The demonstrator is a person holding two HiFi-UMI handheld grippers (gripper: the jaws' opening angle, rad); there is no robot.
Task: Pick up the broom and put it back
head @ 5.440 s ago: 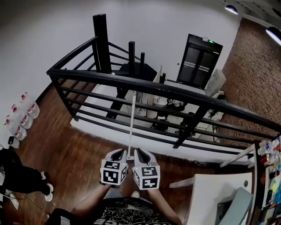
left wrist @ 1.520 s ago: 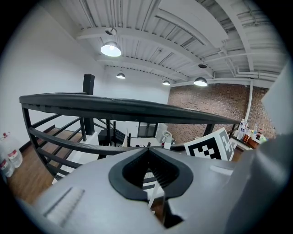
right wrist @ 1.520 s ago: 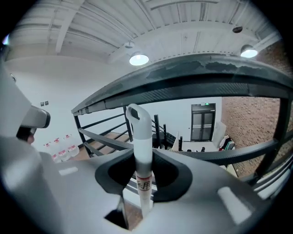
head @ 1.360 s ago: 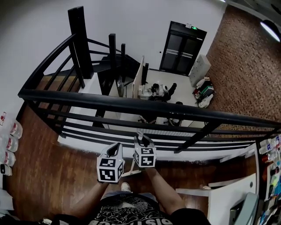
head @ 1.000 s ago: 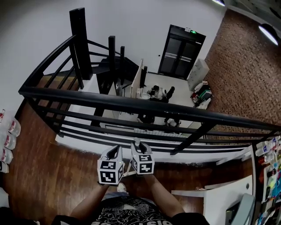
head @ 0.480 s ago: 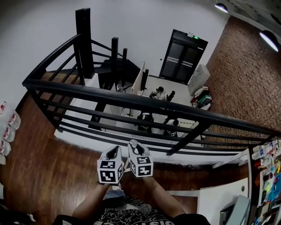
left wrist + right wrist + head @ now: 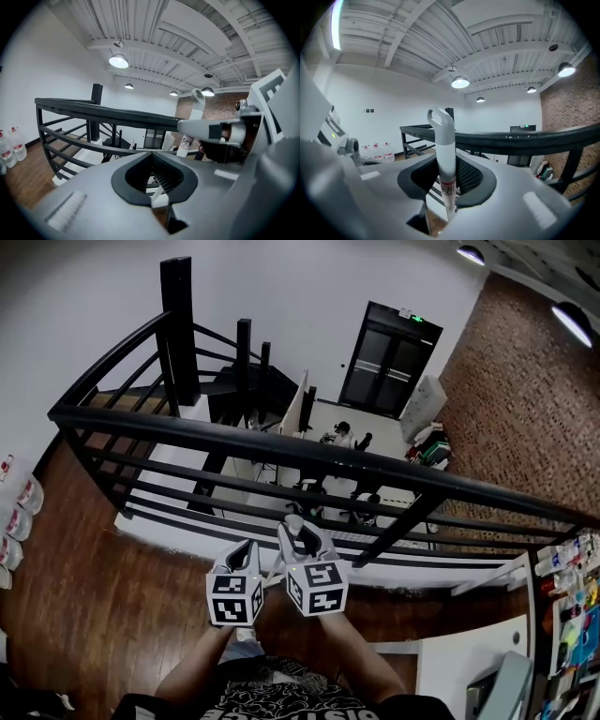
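Observation:
The broom's white handle (image 7: 445,154), with a grey hanging loop on top, stands upright between the pads of my right gripper (image 7: 446,180), which is shut on it. In the head view the right gripper (image 7: 298,538) is in front of the black railing (image 7: 281,446), the loop (image 7: 294,522) sticking out above it. A short piece of the stick (image 7: 273,571) shows below, between the two grippers. My left gripper (image 7: 240,554) is just to the left; its jaws (image 7: 153,176) stand apart with nothing between the pads, the stick (image 7: 157,197) visible beyond them. The broom's head is hidden.
The railing runs across right ahead, with a lower floor of desks and people (image 7: 337,442) beyond it. Black stair posts (image 7: 178,324) rise at the back left. Water bottles (image 7: 14,521) line the left wall. A white table (image 7: 459,667) stands at the lower right on the wood floor.
The right gripper has risen toward the camera with the broom handle in it. The left gripper has shifted slightly beside it. Both stay in front of the railing.

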